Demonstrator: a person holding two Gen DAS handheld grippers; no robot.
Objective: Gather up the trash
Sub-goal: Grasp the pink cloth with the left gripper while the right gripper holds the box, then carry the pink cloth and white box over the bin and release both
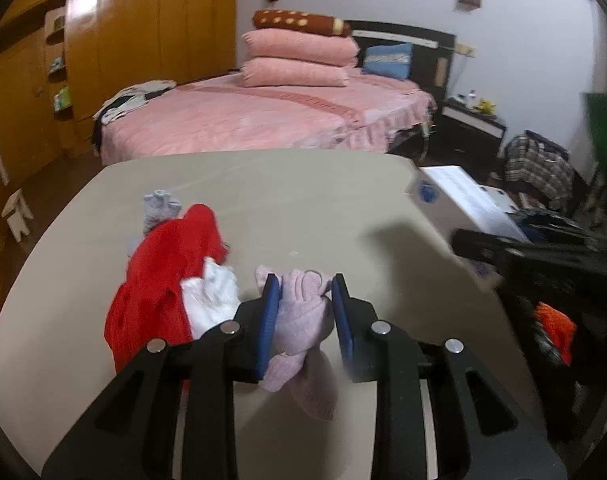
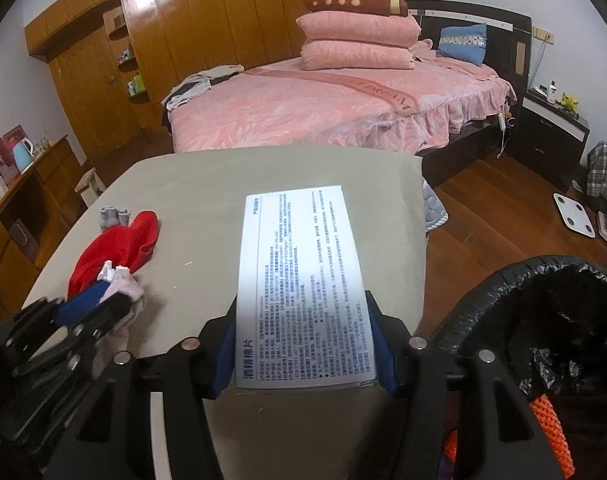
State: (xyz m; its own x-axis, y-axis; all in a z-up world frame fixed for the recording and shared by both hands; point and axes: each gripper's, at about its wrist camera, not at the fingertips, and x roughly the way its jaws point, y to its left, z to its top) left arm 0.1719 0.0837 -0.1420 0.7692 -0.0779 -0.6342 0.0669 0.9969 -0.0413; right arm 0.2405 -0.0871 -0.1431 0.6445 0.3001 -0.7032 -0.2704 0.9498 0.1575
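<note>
Trash is gathered here in two lots: a pink cloth (image 1: pixel 303 312) lying on the beige table (image 1: pixel 263 200) just beside a red cloth (image 1: pixel 163 272), and a white printed box (image 2: pixel 303 288) carried in front of that table's near edge.

For the step in hand, the pink cloth is best pinched across its bunched middle and lifted straight up, so that the white cloth (image 1: pixel 215 300) touching the red cloth is not dragged along. The box is best kept level while it is carried to the black-lined bin (image 2: pixel 543 312), which stands to the right of the table.

Left gripper (image 1: pixel 305 300): its jaws are drawn narrow, with the pink cloth between the blue pads; the left pad is pressed into the fabric, so the cloth is judged gripped.

Right gripper (image 2: pixel 305 356): its jaws are held about half apart, clamped on the sides of the box.
</note>
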